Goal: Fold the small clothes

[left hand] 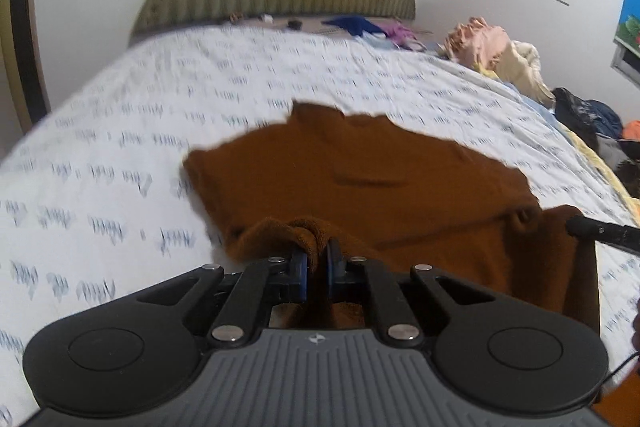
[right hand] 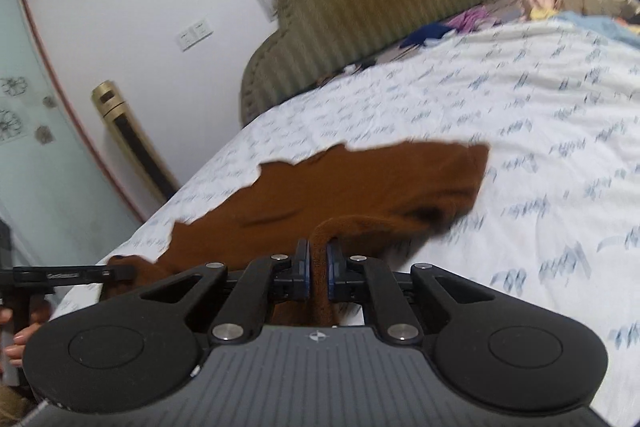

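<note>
Item: small rust-brown knit top [left hand: 360,179], spread flat on the bed's white blue-printed sheet [left hand: 120,131], near edge lifted
Left hand-held gripper [left hand: 317,263]: closed on a bunched corner of the hem
Right hand-held gripper [right hand: 318,263]: closed on the opposite corner
Step, as judged: first fold, bottom toward neckline
Next calls for: both corners carried forward level, laid edge to edge

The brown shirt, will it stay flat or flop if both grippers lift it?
The brown shirt probably flops: its hem bunches between the left gripper fingers. It likely sags between grips, draping from the right gripper. Looks light.
</note>
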`<state>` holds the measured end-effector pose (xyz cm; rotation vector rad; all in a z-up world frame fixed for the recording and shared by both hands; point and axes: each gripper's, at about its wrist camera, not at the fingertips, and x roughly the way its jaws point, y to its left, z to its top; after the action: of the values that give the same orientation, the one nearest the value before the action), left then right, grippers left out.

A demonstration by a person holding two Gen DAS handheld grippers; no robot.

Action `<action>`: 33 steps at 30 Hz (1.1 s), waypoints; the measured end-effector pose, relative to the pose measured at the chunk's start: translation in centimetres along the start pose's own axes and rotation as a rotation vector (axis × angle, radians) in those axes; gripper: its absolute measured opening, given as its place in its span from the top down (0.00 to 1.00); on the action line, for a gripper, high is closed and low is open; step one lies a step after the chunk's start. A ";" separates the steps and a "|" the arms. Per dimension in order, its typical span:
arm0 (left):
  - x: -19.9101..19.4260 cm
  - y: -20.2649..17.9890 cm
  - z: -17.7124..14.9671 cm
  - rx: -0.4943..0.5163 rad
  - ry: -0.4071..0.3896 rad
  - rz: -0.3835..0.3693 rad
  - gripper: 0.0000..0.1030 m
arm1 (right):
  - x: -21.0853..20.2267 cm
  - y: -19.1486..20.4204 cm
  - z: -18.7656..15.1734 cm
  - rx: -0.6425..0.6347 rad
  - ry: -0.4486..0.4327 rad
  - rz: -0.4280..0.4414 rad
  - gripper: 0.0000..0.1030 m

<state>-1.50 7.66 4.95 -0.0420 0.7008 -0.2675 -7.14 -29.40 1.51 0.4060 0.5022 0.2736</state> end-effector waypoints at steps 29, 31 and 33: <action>-1.9 5.4 -7.5 -0.046 0.189 -0.032 0.27 | -5.8 -1.4 -7.6 -0.036 0.260 -0.040 0.34; -2.3 5.6 -8.6 -0.046 0.240 -0.094 0.27 | -6.5 -0.8 -8.3 -0.074 0.293 -0.018 0.35; -3.0 5.4 -9.7 -0.019 0.255 -0.124 0.28 | -6.8 0.0 -9.1 -0.111 0.327 -0.015 0.39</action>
<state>-8.68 14.12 -1.32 -0.0700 0.9561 -0.3894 -17.60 -28.99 -3.00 0.2490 0.8060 0.3537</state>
